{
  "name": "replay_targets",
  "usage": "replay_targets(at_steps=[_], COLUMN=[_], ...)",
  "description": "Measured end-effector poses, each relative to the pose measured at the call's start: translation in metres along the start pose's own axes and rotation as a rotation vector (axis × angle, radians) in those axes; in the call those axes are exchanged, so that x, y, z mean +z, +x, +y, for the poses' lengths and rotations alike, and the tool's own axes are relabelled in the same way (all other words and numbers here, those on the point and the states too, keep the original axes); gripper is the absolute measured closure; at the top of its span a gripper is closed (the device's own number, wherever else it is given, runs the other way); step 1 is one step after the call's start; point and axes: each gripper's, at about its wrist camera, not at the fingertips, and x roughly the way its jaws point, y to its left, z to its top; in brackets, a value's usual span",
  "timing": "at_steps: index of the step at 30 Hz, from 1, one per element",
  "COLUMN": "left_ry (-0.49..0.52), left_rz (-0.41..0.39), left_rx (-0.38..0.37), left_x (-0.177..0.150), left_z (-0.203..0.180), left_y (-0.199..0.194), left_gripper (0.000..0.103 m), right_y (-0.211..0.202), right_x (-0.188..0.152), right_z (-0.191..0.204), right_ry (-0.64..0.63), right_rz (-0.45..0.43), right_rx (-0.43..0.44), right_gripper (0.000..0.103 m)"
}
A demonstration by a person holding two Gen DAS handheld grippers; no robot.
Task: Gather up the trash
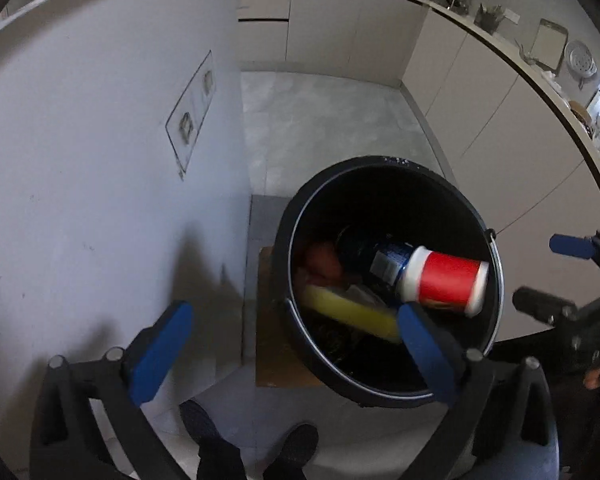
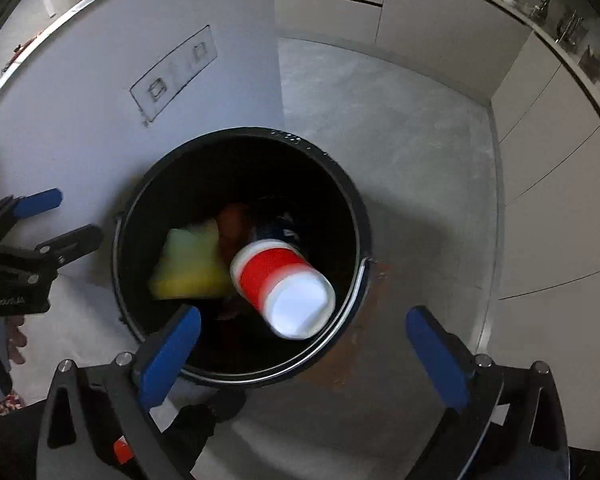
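Red cup (image 2: 282, 286) blurry above bucket (image 2: 352, 200). Right gripper (image 2: 302, 344) jaws wide apart, empty. Left gripper (image 1: 296, 344) jaws apart too. Keep both above rim so cup lands inside.

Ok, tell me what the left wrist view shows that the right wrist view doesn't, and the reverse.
Only the left wrist view: the person's shoes on the floor, a cutting board and a colander on the counter, and the label of the blue can in the bucket.

Only the right wrist view: the cup's white base, seen end on, and a hand behind the left gripper.

Both: the black bucket, the red and white cup tilted and blurred over its opening, a yellow sponge and something orange inside; both grippers open, holding nothing.
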Motion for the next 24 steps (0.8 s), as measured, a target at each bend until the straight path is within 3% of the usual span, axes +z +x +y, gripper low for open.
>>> replay_targets(at_steps=[17, 24], left_ry=[0.040, 0.052], left_rz=[-0.044, -0.085], left_rx=[-0.003, -0.035], left_x=[0.005, 0.004], left_z=[-0.010, -0.015], left_y=[-0.022, -0.052], left_gripper=[0.000, 0.000], right_y=[-0.030, -0.063], right_x=[-0.014, -0.024], right_z=[-0.010, -0.005], right_ry=[0.046, 0.075], right_rz=[-0.068, -0.118], right_rx=[-0.018, -0.074], right_gripper=[0.000, 0.000])
